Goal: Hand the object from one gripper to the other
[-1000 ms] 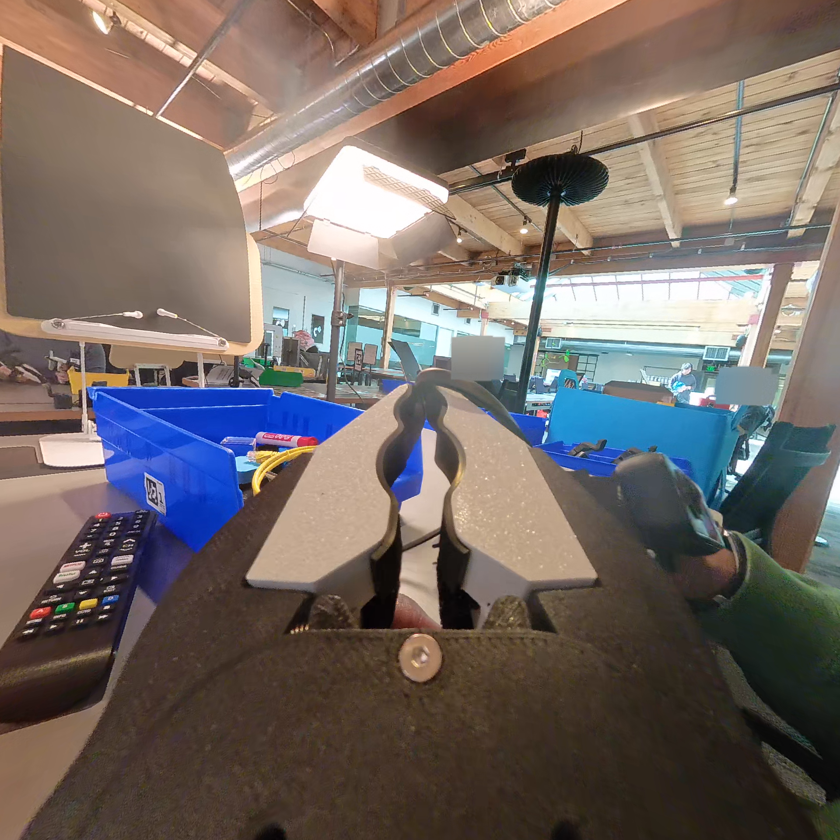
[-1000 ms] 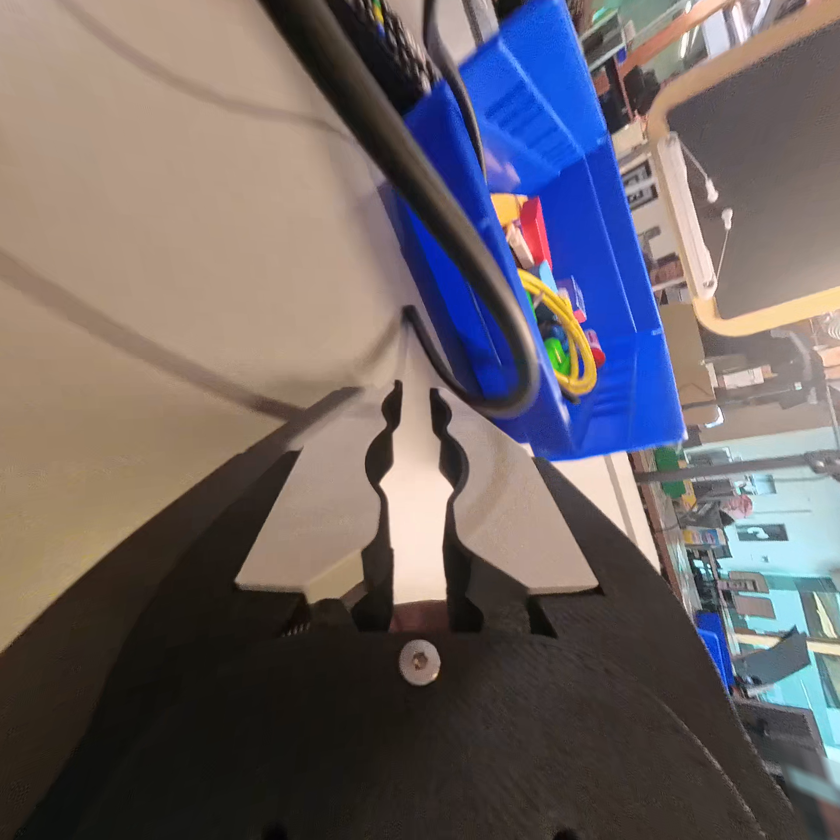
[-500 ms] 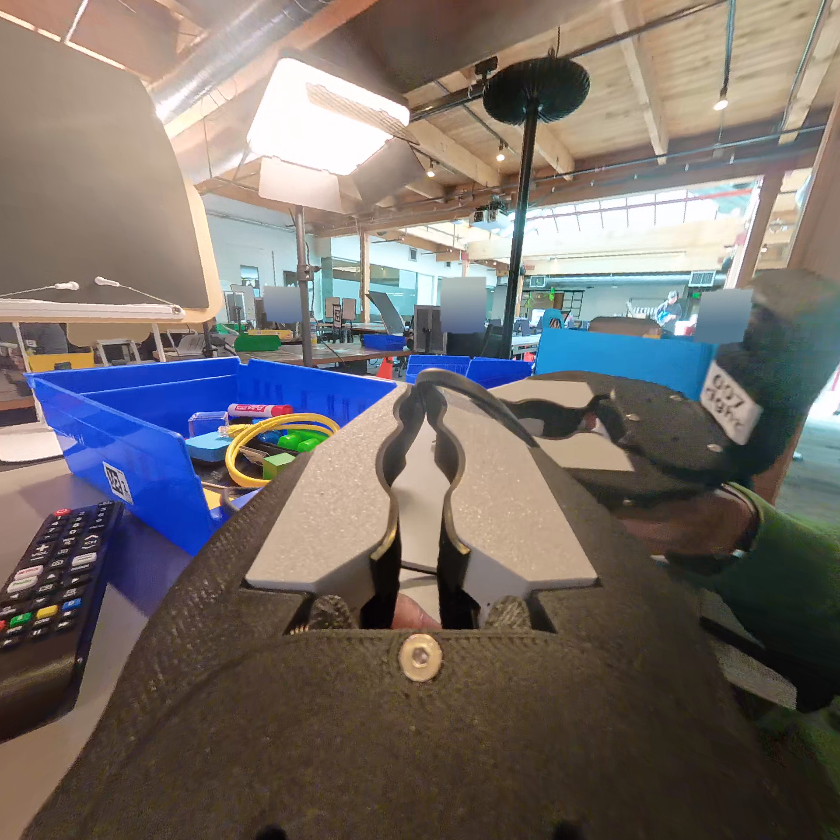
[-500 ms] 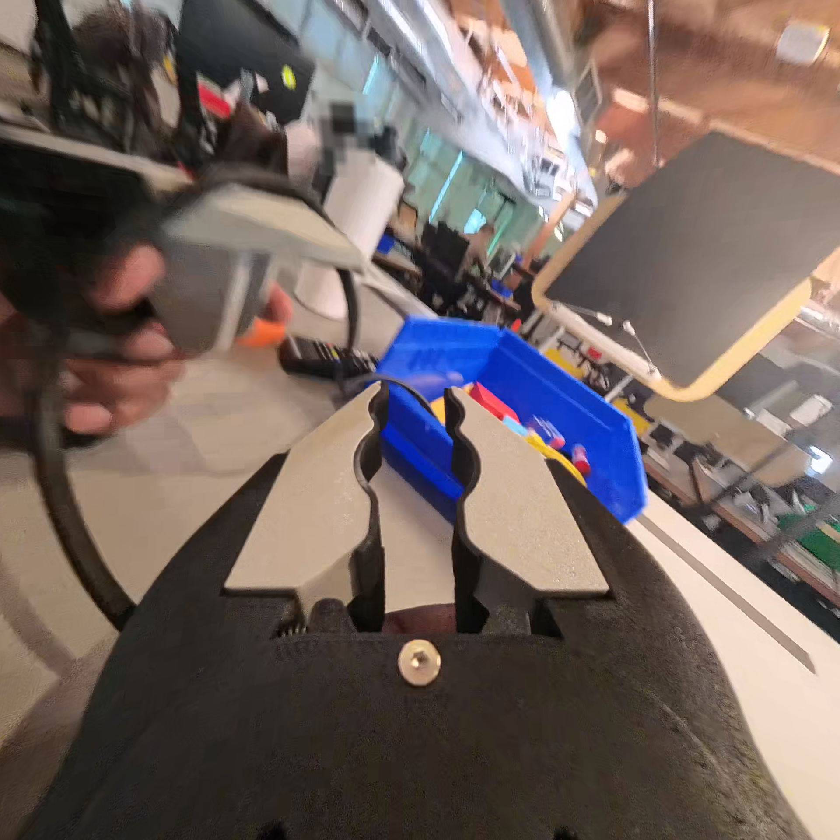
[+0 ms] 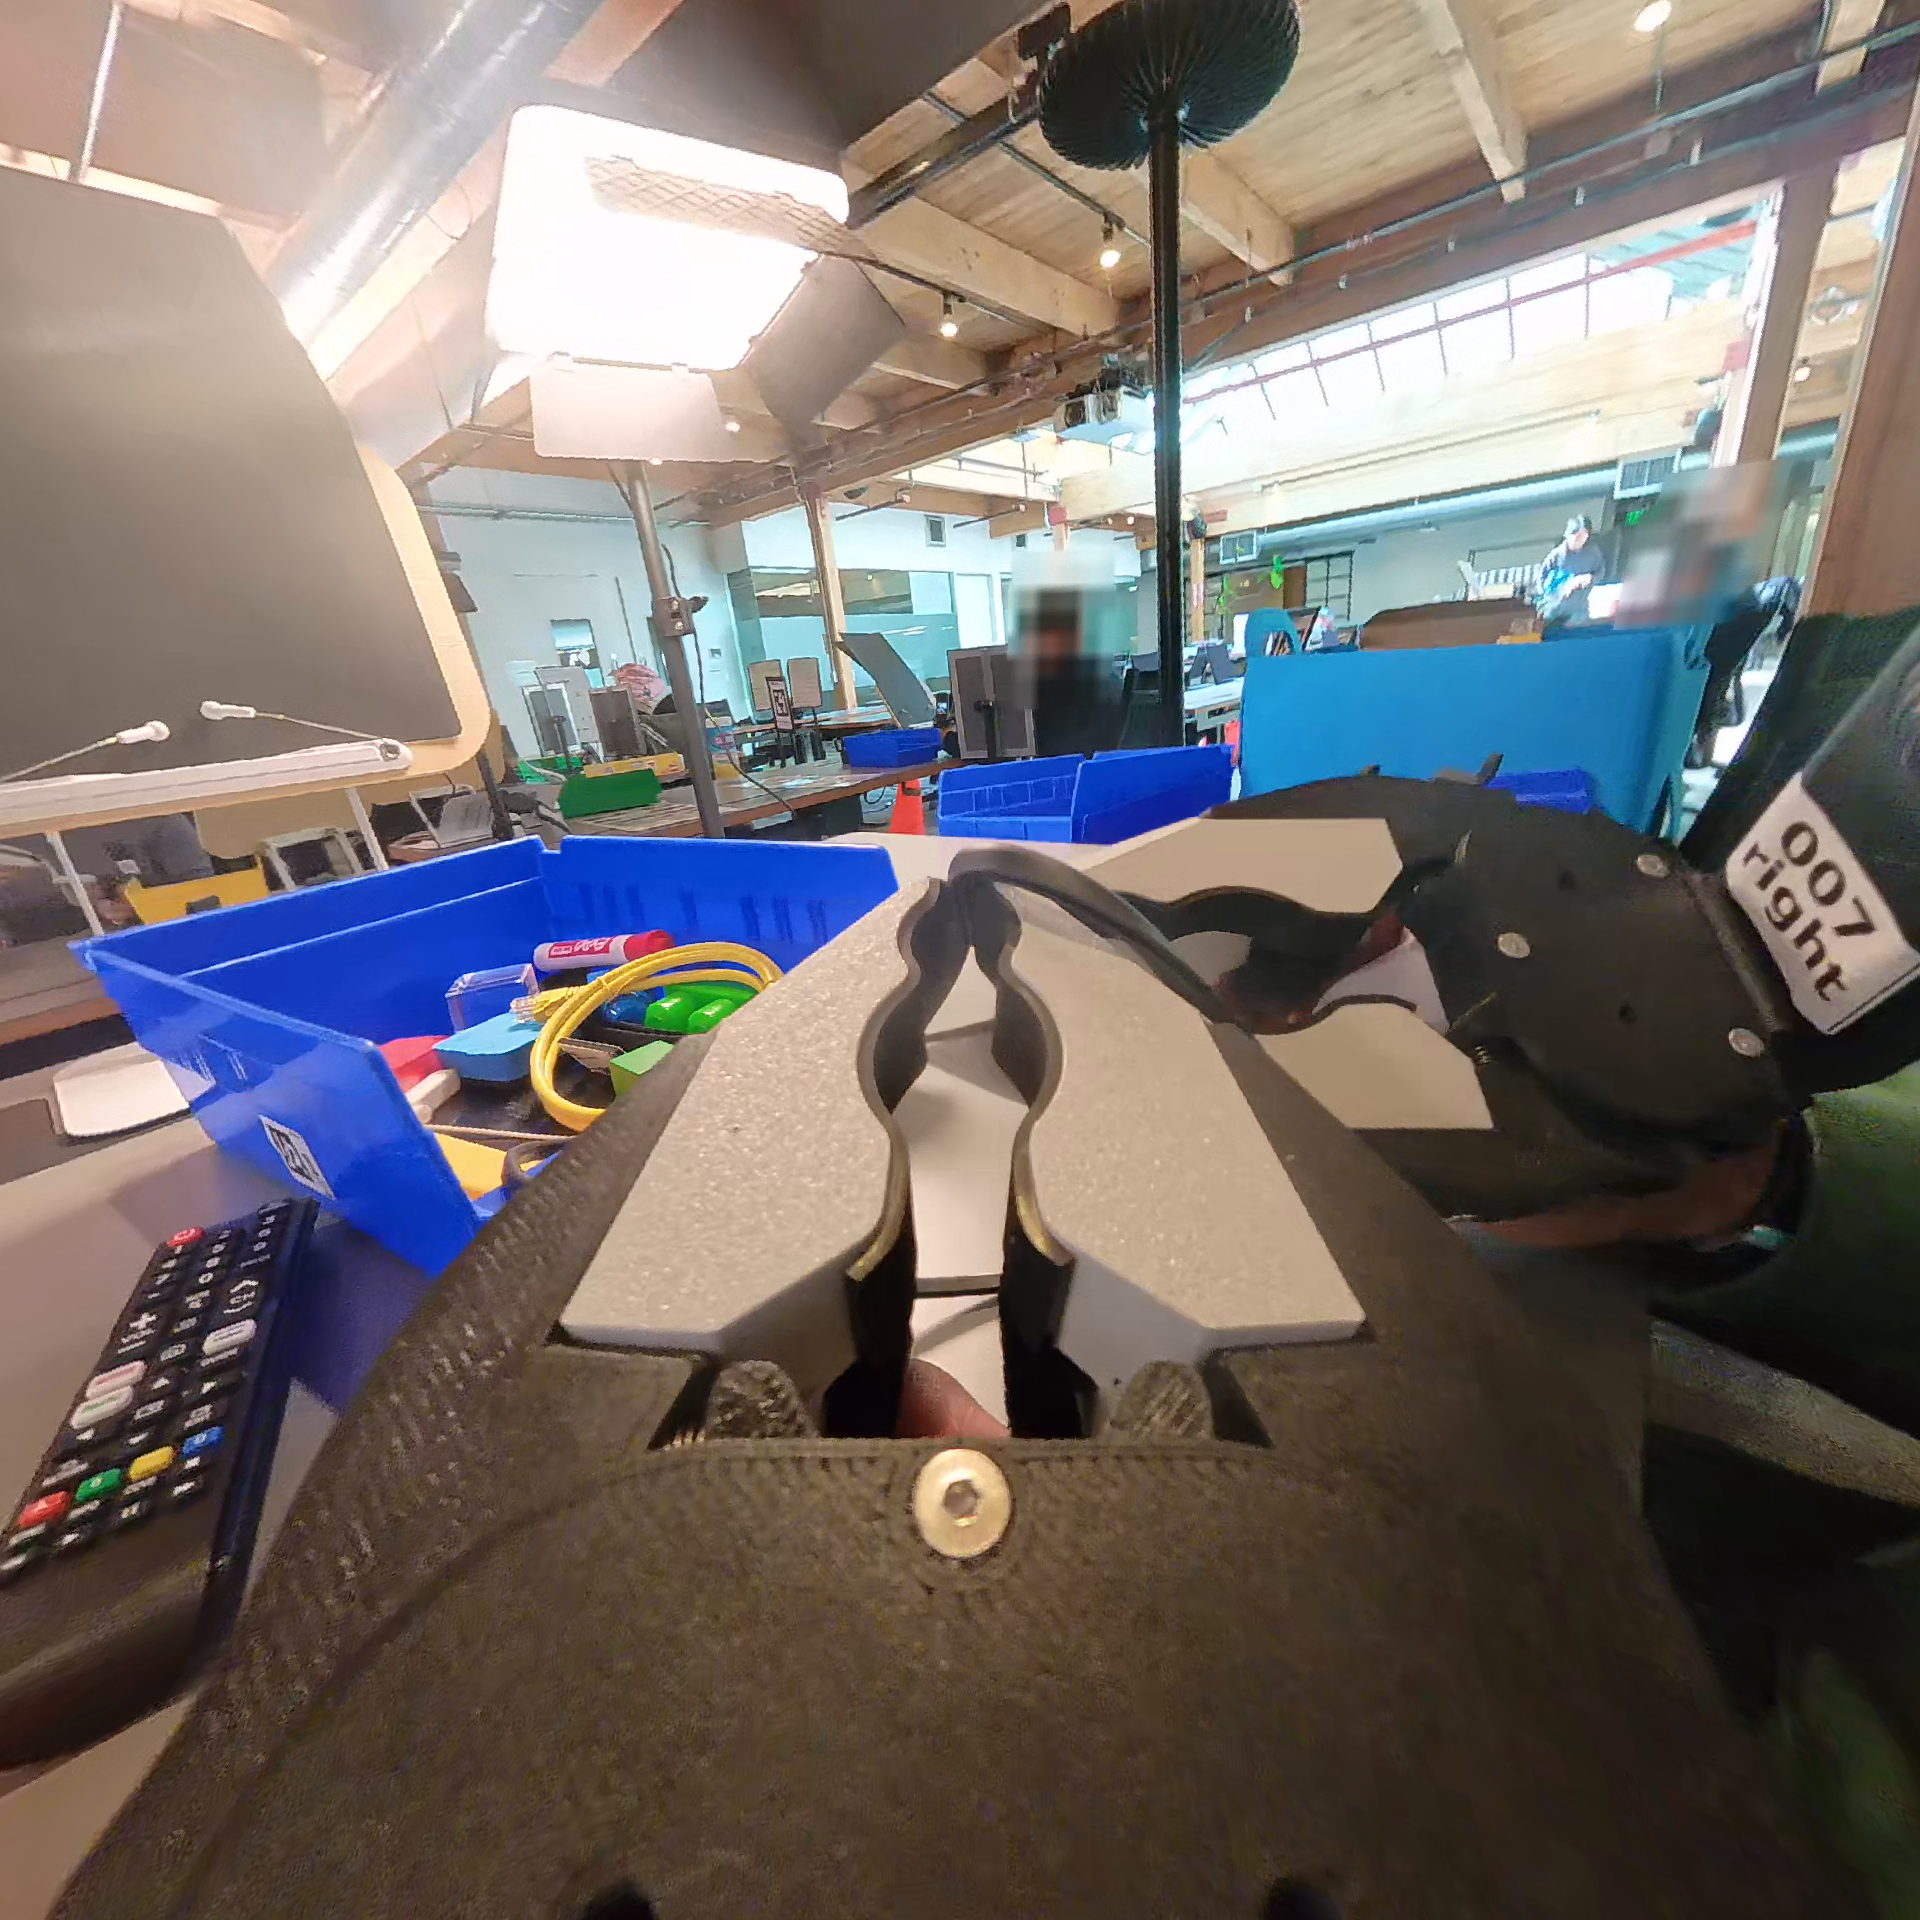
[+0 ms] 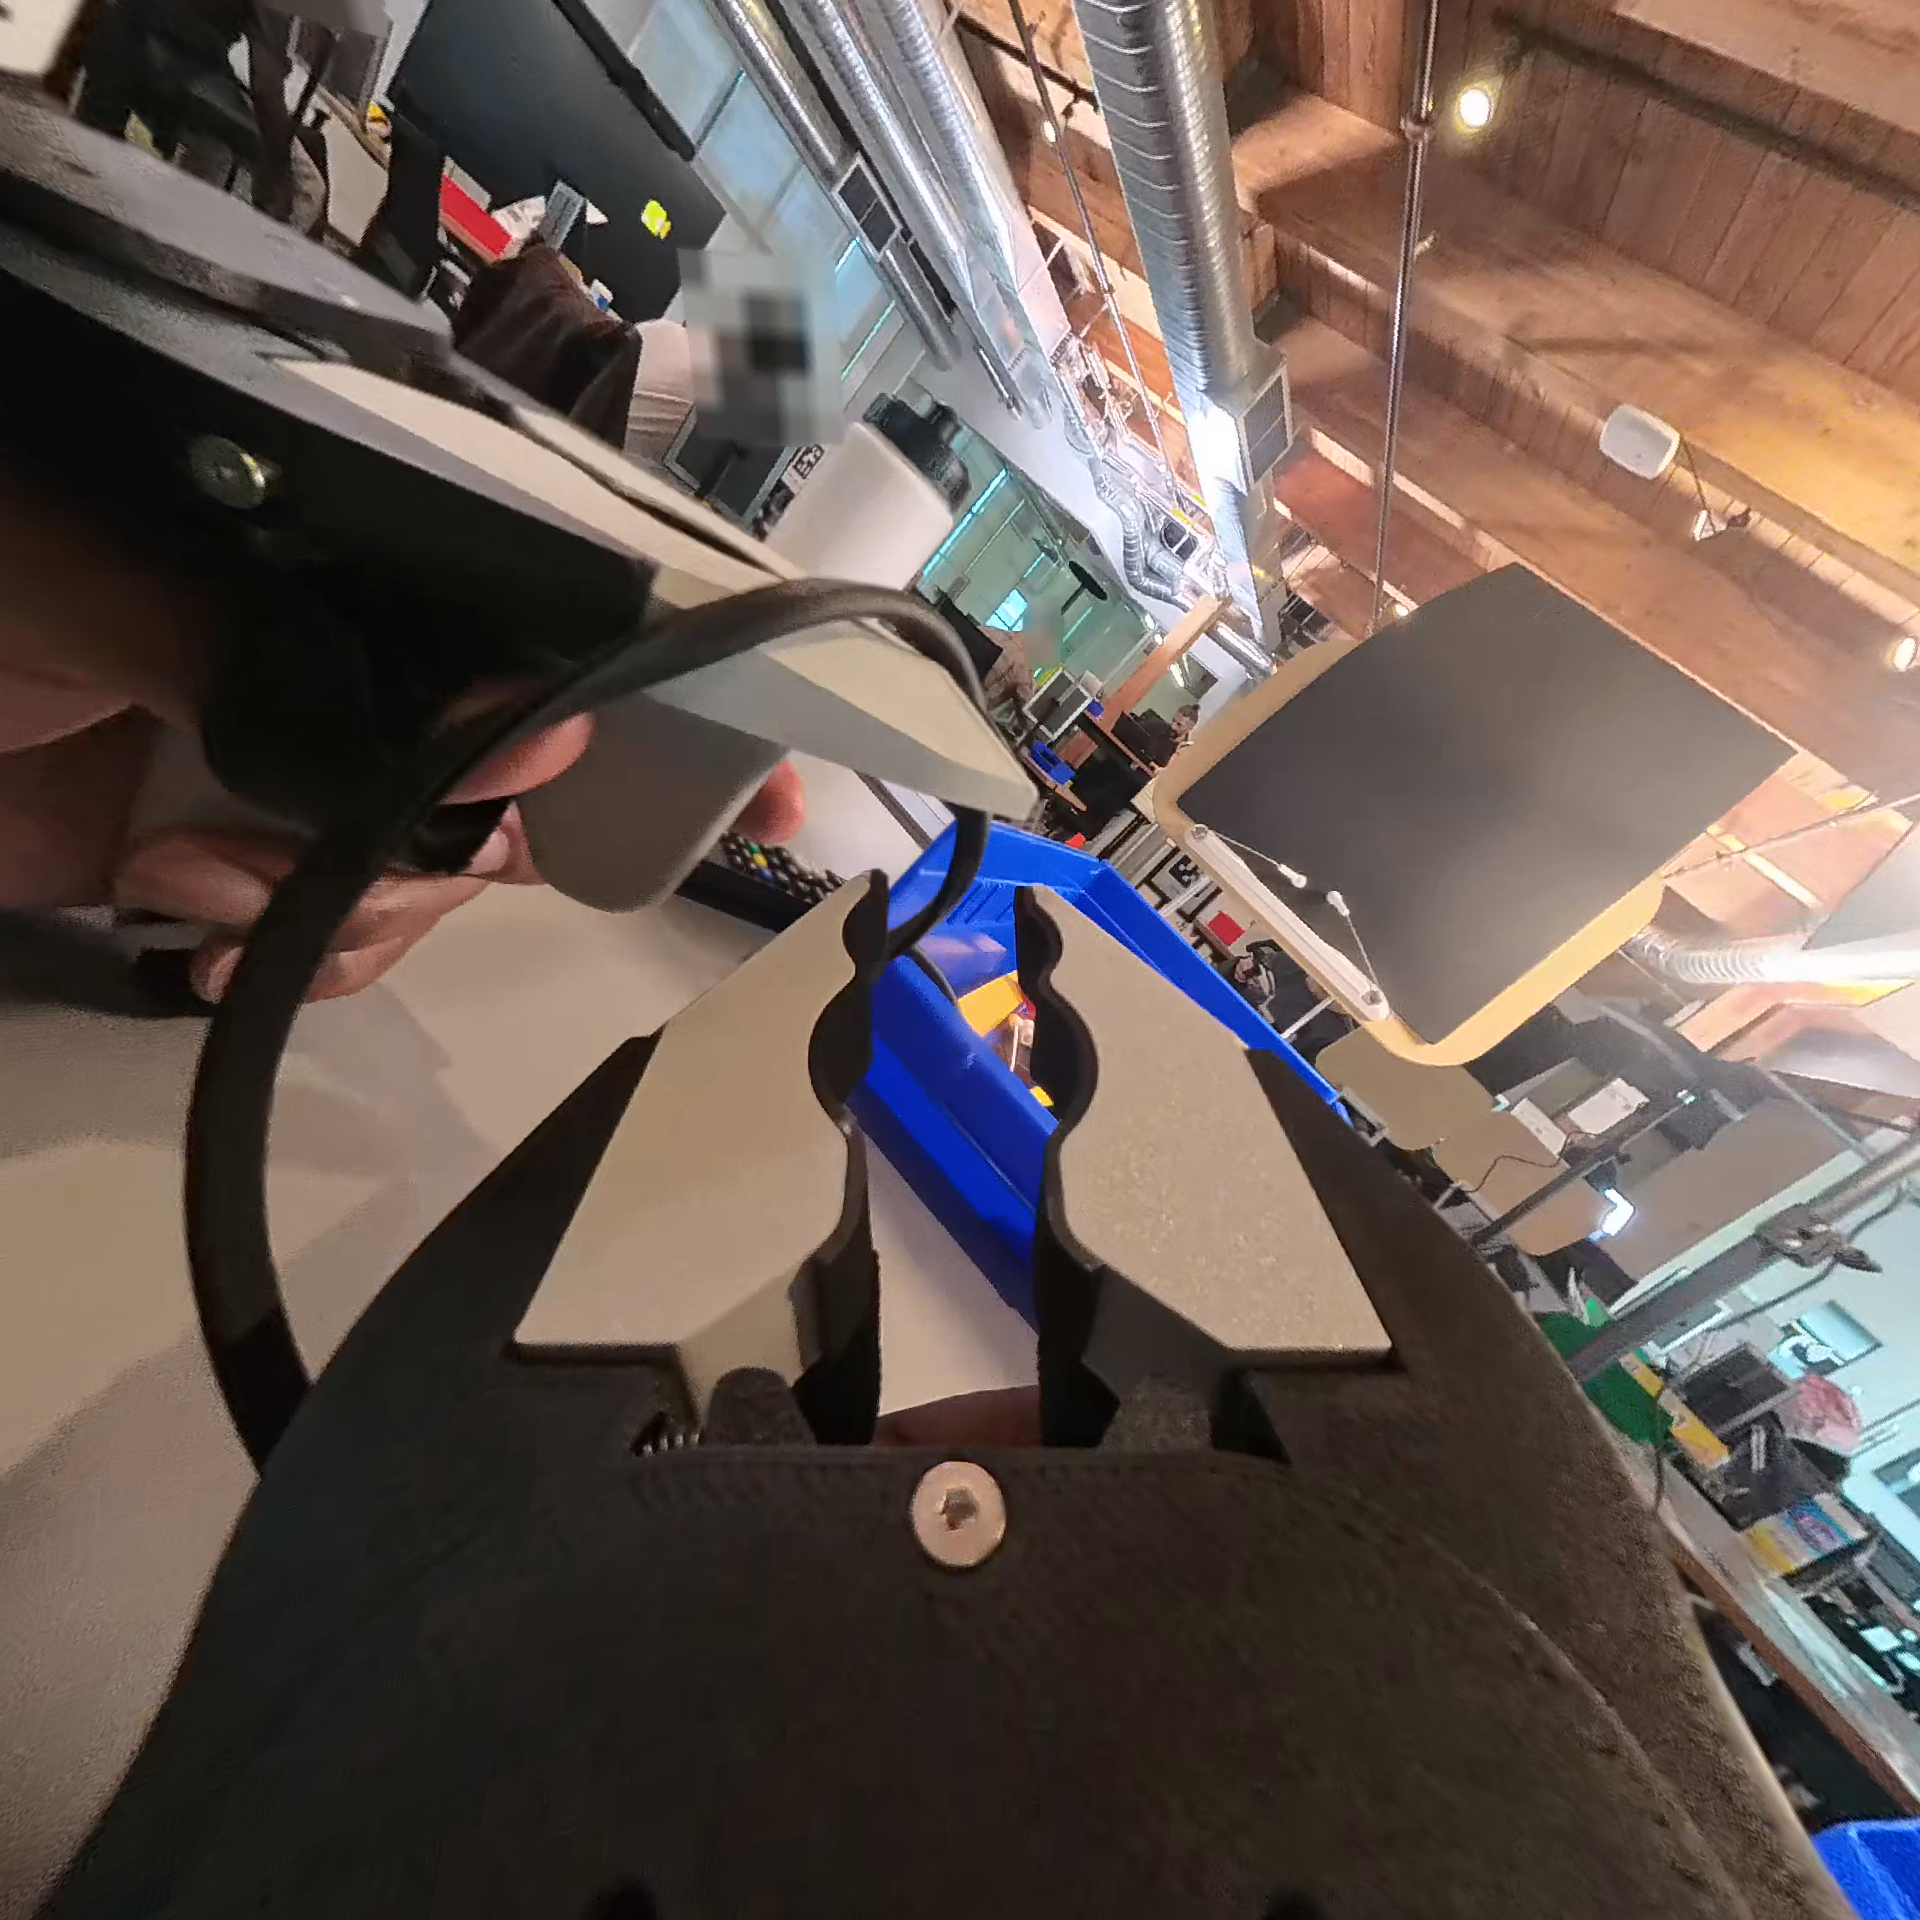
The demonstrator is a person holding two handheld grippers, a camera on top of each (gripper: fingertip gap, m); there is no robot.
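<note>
White label [image 5: 1820, 906] on right gripper [image 5: 1164, 914]; bin sticker [image 5: 292, 1154].

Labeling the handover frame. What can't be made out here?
- Black cable: far end, left wrist view, hidden behind the right gripper.
- Cable loop, right wrist view: lower part hidden behind that gripper's body.
- Left gripper grip point: barely visible between fingertips.
- Blue bin contents: small, cluttered.

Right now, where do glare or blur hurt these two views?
Left wrist view: the lamp blows out white; the cable in the left gripper stays sharp. Right wrist view: the hand and table smear.
</note>
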